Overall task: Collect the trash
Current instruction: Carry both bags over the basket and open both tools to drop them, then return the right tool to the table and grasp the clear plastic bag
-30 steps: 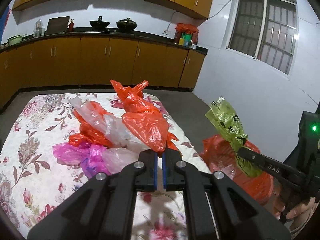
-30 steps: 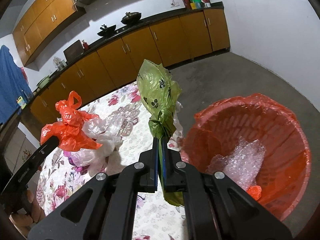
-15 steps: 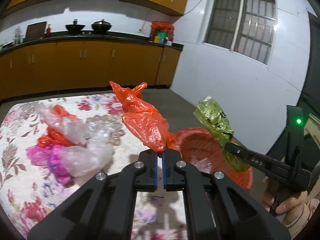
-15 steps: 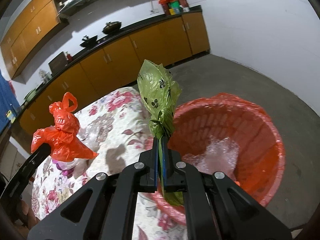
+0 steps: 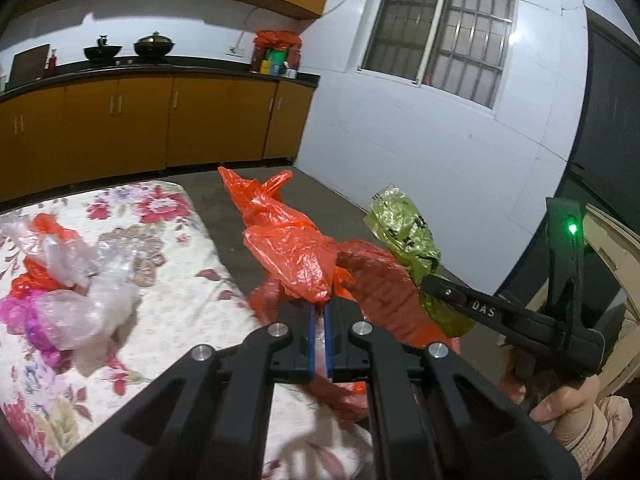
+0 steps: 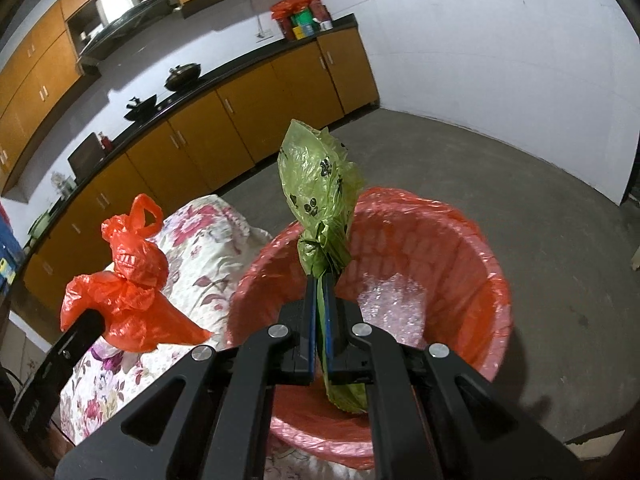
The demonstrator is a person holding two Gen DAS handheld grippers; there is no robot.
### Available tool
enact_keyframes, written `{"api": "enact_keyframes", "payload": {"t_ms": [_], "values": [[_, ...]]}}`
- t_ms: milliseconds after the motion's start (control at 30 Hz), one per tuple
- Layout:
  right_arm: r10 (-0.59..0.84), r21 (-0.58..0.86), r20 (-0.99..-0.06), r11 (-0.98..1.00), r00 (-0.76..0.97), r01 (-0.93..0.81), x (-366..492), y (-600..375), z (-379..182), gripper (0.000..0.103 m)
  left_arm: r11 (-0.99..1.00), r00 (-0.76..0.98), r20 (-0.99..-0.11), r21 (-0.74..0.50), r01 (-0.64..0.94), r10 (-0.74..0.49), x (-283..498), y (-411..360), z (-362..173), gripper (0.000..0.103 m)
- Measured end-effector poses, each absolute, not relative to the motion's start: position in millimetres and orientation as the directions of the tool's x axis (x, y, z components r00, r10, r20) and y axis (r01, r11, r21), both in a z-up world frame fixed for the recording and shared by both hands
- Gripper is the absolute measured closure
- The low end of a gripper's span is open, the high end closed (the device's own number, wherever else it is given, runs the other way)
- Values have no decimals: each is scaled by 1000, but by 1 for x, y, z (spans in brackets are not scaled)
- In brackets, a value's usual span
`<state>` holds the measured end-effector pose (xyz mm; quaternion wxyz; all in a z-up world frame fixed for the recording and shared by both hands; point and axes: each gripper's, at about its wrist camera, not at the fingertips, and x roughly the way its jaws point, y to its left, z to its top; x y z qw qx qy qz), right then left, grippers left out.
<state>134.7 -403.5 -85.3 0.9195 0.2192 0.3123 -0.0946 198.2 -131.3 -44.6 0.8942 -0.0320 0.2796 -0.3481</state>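
Observation:
My left gripper (image 5: 319,306) is shut on a crumpled orange plastic bag (image 5: 290,246), which it holds in the air beside the table edge, close to the bin. My right gripper (image 6: 319,278) is shut on a green plastic bag (image 6: 320,196) with black prints, held over the near rim of the bin (image 6: 486,248), a round basket lined with an orange bag. Clear crumpled plastic (image 6: 390,308) lies inside the bin. In the right wrist view the orange bag (image 6: 132,292) hangs at the left over the table. The left wrist view also shows the green bag (image 5: 408,236) and the right gripper (image 5: 430,284).
A table with a floral cloth (image 5: 168,280) carries a heap of clear, pink and orange plastic bags (image 5: 68,292) at its left. Brown kitchen cabinets (image 5: 120,128) line the far wall. Grey floor (image 6: 500,184) spreads beyond the bin. A hand (image 5: 568,408) holds the right gripper.
Both grippers have swung right, away from the heap on the table, carrying their bags. The green bag now stands over the bin's rim, and the orange bag is at the table's edge.

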Motion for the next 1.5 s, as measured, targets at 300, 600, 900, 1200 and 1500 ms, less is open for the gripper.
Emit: {"api": "enact_keyframes", "payload": {"t_ms": [300,600,900,1200,1500], "values": [[-48,364,-617,868,786,338,130,-415,-85,99,722,555,-493,-261,640,-670,198,-159,-52,98],[-68,356,-620,863,781,358,135,-422,-91,99,720,527,-530,-266,641,-665,211,-186,-74,98],[-46,387,-634,845,772,368,130,-428,-97,71,779,573,-540,-313,543,-617,221,-151,-79,69],[7,326,-613,913,790,245,136,-388,-78,71,873,714,-505,-230,430,-485,208,-85,-59,53],[183,306,-617,952,765,20,174,-293,-72,71,981,827,-529,-148,128,-188,207,27,-64,41]]}}
